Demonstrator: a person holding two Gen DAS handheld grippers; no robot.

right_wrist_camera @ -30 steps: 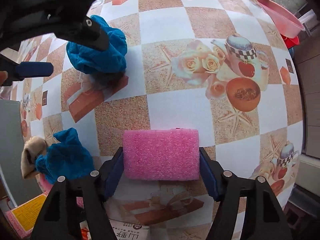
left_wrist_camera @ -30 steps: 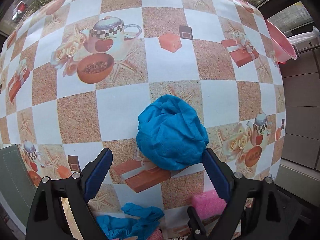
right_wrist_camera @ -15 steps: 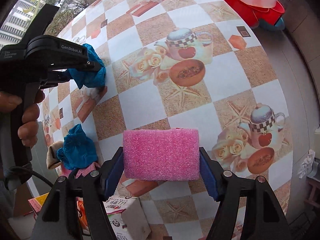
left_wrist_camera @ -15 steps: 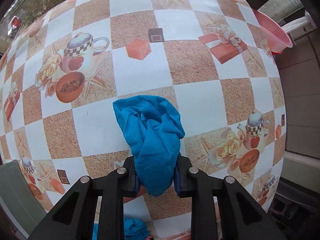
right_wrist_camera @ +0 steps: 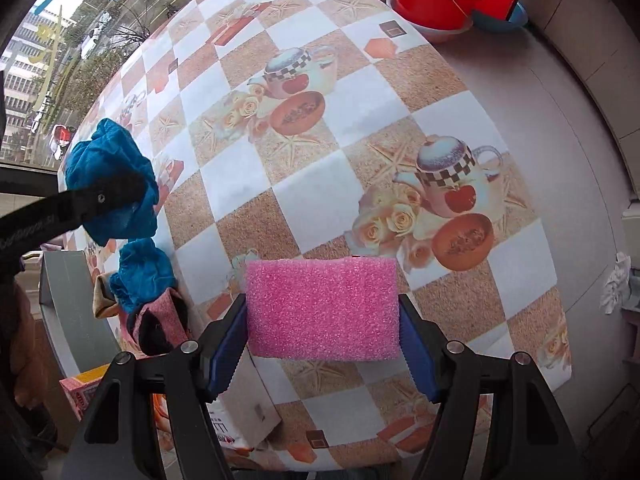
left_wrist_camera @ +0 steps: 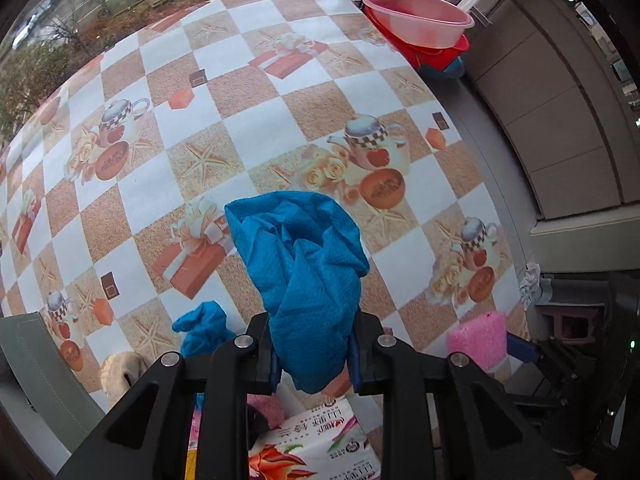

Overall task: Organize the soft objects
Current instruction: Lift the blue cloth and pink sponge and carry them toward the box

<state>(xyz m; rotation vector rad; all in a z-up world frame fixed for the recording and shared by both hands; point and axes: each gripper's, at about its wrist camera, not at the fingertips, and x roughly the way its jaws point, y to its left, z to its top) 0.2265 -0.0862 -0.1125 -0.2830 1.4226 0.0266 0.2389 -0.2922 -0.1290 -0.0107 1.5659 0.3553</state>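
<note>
My left gripper (left_wrist_camera: 313, 354) is shut on a crumpled blue cloth (left_wrist_camera: 304, 272), which hangs lifted above the checkered tablecloth (left_wrist_camera: 248, 128). The right wrist view shows that cloth (right_wrist_camera: 108, 184) at the far left, pinched in the black left gripper. My right gripper (right_wrist_camera: 322, 328) is shut on a pink sponge (right_wrist_camera: 322, 308), held above the table; the sponge (left_wrist_camera: 476, 338) also shows at the lower right of the left wrist view. A second blue cloth (left_wrist_camera: 202, 330) lies near the table's front edge, next to a beige soft item (left_wrist_camera: 120, 368).
Stacked pink and red basins (left_wrist_camera: 420, 28) stand at the far right corner of the table. A printed tissue pack (left_wrist_camera: 316, 448) sits below the left gripper. A pink and black soft item (right_wrist_camera: 160, 324) lies beside the second blue cloth (right_wrist_camera: 140, 272). A grey chair back (left_wrist_camera: 36, 364) borders the table's left edge.
My left gripper closed on the blue cloth and lifted it off the table. Both grippers rose and shifted toward the table's front, the right one still carrying the pink sponge.
</note>
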